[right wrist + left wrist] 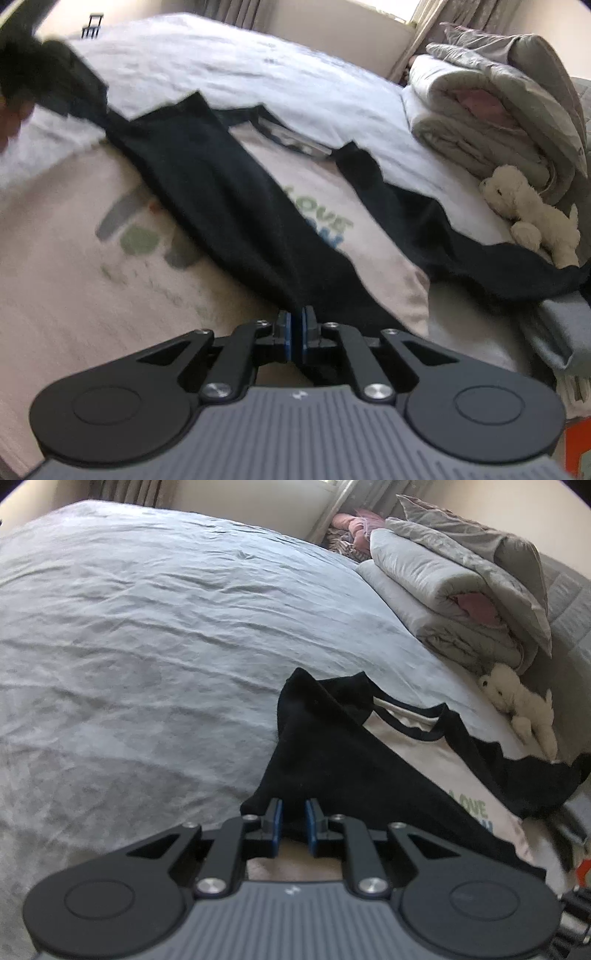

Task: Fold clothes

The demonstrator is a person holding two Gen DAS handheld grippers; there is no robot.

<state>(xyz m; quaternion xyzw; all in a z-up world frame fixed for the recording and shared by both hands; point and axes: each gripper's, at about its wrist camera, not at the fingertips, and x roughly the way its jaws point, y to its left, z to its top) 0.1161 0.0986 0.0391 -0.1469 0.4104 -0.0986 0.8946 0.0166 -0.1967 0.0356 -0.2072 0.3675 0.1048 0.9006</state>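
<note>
Nearest, right view: right gripper (294, 332), pads pressed together on the end of 1 black sleeve (221, 192). Left view: left gripper (293, 819), fingers set narrow with black cloth in the gap; cannot tell whether pinched or merely lying there.

Beyond the fingers: sleeve running away and to the left, long axis slanting across the cream shirt (55, 295) spread flat on the bed (147, 627), covering part of the printed chest. Farther on, the collar (295, 142); to its right, the 2nd sleeve (461, 243) stretched out toward the toy dog (532, 214).

Judging by this, a sleeve fold with the right gripper plainly holding the cloth. Farthest off: folded quilt (480, 122).
</note>
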